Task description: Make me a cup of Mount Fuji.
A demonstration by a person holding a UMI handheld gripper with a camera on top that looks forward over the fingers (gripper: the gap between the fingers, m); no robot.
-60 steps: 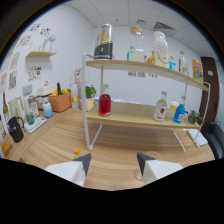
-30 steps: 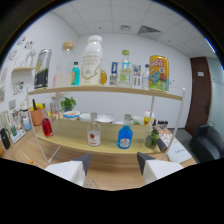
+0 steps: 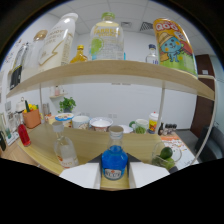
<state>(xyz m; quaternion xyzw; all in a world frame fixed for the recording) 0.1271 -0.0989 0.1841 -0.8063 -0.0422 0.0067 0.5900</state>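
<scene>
A blue-liquid bottle (image 3: 114,161) with a pale cap stands on the lower wooden shelf (image 3: 90,142), between my two white fingers. My gripper (image 3: 114,174) is open around it and close to both of its sides. I cannot see the fingers pressing on it. Left of the fingers stands a clear bottle (image 3: 65,150). To the right, just past the right finger, is a glass holding lime (image 3: 164,155).
The upper shelf (image 3: 125,75) carries a tall white bottle (image 3: 57,42), a green-labelled jug (image 3: 106,40), a small yellow bottle (image 3: 80,54) and an orange cartoon can (image 3: 172,42). Bowls (image 3: 100,122) line the back of the lower shelf. Far left are a red bottle (image 3: 23,135) and a potted plant (image 3: 66,105).
The view has closed in on the shelf unit. The blue bottle, earlier well beyond the fingers, now stands between them.
</scene>
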